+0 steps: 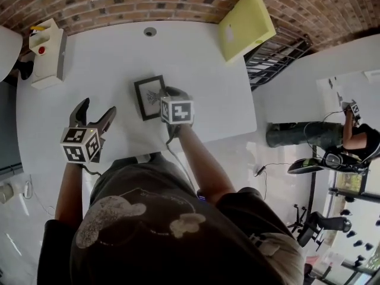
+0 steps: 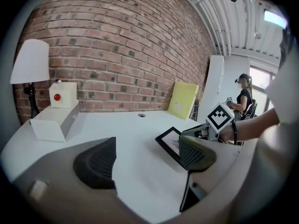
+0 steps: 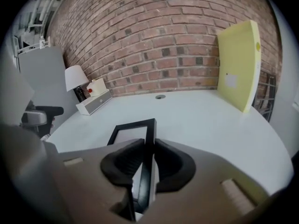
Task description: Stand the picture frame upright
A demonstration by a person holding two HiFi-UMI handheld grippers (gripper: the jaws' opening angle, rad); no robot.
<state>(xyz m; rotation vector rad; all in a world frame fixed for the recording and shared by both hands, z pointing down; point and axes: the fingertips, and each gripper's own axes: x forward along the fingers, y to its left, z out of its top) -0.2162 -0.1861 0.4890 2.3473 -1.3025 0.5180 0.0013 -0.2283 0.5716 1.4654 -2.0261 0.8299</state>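
A small black picture frame (image 1: 148, 97) with a white print lies picture-side up on the white table (image 1: 202, 70), near its middle. My right gripper (image 1: 168, 93) is at the frame's right edge. In the right gripper view the two dark pads (image 3: 124, 164) press on that black edge (image 3: 150, 133) from both sides, so my right gripper (image 3: 148, 161) is shut on it. My left gripper (image 1: 96, 111) stands open to the left of the frame, with nothing between its fingers (image 2: 96, 162). The left gripper view shows the frame (image 2: 169, 142) with the right gripper (image 2: 205, 130) on it.
A white box with a red button (image 1: 46, 52) stands at the table's far left, by a white lamp (image 2: 30, 62). A yellow panel (image 1: 246, 22) leans on the brick wall at the far right. A cable hole (image 1: 149, 32) lies near the back edge.
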